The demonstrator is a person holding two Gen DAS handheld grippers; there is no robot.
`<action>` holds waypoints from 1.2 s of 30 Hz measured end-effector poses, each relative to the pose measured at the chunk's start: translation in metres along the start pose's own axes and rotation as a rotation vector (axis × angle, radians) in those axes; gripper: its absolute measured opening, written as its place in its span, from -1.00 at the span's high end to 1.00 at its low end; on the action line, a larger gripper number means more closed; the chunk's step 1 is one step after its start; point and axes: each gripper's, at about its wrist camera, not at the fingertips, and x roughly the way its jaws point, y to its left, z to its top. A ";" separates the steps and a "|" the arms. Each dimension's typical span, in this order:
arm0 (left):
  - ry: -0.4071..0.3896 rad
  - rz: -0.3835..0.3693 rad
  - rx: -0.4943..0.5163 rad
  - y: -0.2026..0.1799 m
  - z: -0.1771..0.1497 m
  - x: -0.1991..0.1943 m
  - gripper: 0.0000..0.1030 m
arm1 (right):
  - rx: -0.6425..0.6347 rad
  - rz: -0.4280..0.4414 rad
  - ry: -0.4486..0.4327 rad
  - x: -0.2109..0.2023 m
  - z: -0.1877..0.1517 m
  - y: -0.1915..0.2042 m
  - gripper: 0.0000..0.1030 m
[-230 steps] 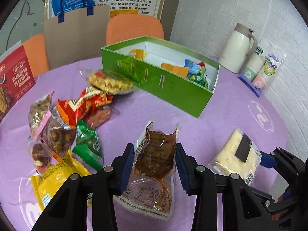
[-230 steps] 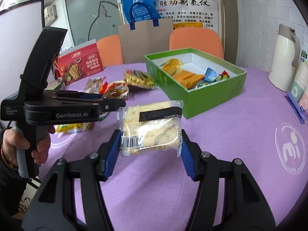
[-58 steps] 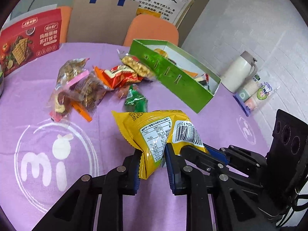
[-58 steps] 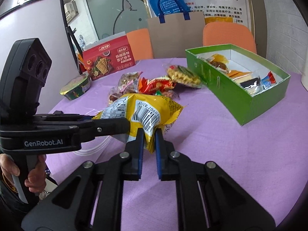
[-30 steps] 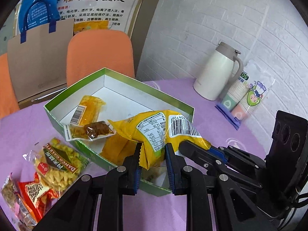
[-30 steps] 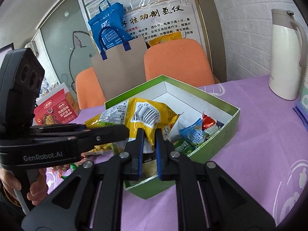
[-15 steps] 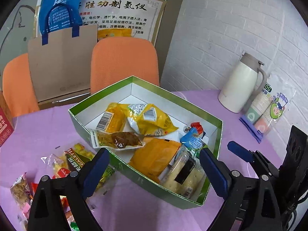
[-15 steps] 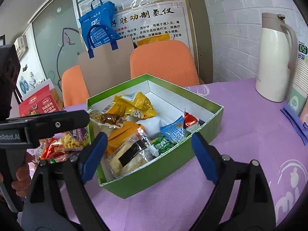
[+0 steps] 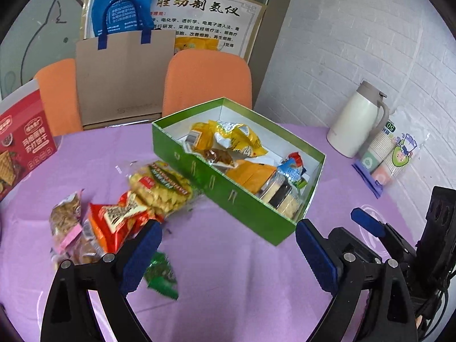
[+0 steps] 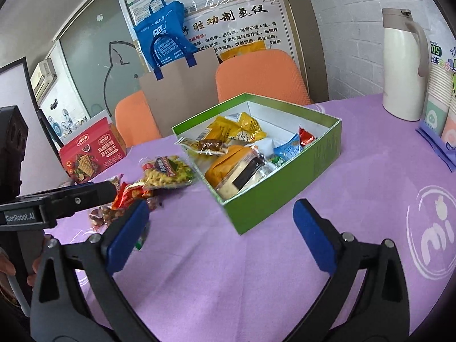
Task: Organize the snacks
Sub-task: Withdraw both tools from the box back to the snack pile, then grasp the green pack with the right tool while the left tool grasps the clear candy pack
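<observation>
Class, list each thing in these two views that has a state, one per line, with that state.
Green box: lidless, partly filled with snacks.
Yellow snack bag: lying in the box.
Left gripper: open, empty.
Right gripper: jaws opening, nothing between them.
White thermos jug: upright, lid closed.
Small green packet: flat on the tablecloth.

The yellow snack bag (image 9: 240, 138) that both grippers were pinching a second ago is now lying in the green box (image 9: 250, 213), well beyond the fingertips. The left gripper (image 9: 228, 242) is standing wide with nothing between its fingers, and the right gripper (image 10: 221, 228) is opening too, empty. Both are sitting further back from the box than half a second ago.
</observation>
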 end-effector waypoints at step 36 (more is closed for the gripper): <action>-0.038 0.083 -0.256 0.154 -0.127 -0.069 -0.87 | -0.209 0.091 0.300 0.131 -0.046 0.134 0.41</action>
